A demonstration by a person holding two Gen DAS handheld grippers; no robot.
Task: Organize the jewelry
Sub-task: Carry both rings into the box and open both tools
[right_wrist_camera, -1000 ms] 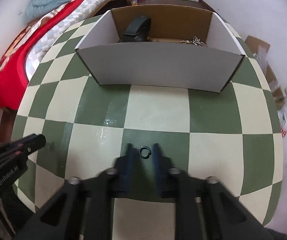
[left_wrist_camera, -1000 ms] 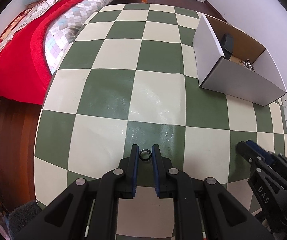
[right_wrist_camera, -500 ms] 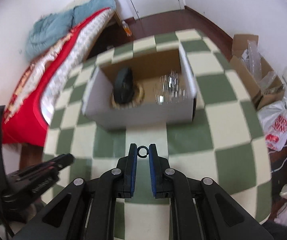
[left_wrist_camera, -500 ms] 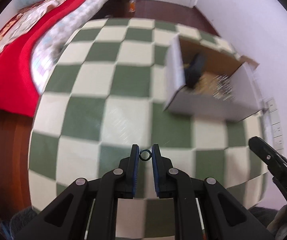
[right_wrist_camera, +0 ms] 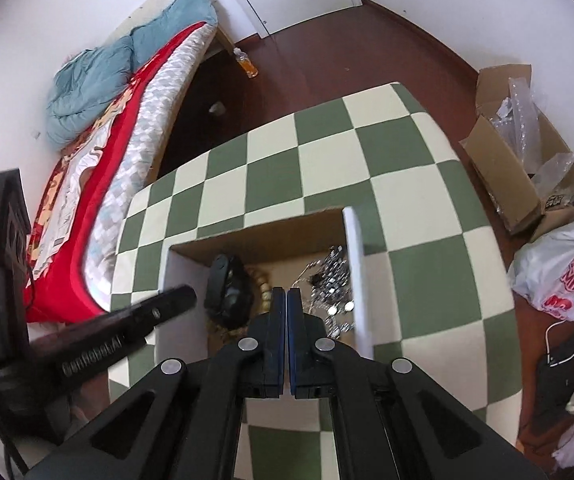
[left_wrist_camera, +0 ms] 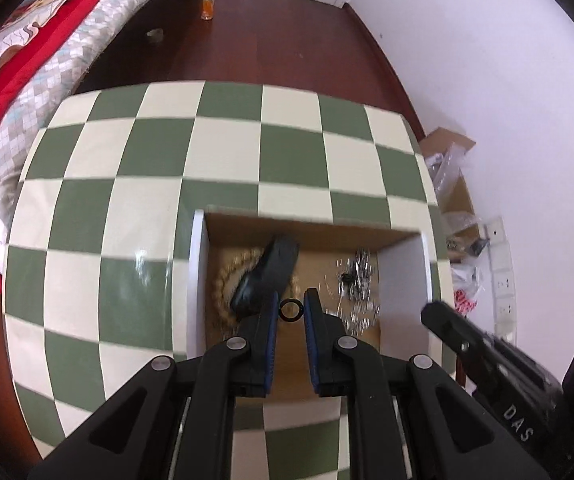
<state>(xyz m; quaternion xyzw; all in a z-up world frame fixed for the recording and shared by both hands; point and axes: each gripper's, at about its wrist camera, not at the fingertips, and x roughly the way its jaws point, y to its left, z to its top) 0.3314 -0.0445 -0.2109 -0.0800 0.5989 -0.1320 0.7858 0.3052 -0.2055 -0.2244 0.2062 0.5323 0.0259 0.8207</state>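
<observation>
White walls (left_wrist_camera: 487,60), dark wood floor (left_wrist_camera: 271,40); bed (right_wrist_camera: 99,152) with red quilt left; checkered bench (left_wrist_camera: 127,200) centre; cardboard box (right_wrist_camera: 503,168) right.

This is a bedroom in a home: a bed (right_wrist_camera: 127,120) with a red quilt and a blue blanket (right_wrist_camera: 119,68) stands at ten o'clock from the checkered desk (right_wrist_camera: 407,184), on a dark wooden floor (right_wrist_camera: 367,48), with white walls and an open cardboard box (right_wrist_camera: 507,168) at two o'clock.

One ring (left_wrist_camera: 290,310), one box (left_wrist_camera: 198,280)
</observation>
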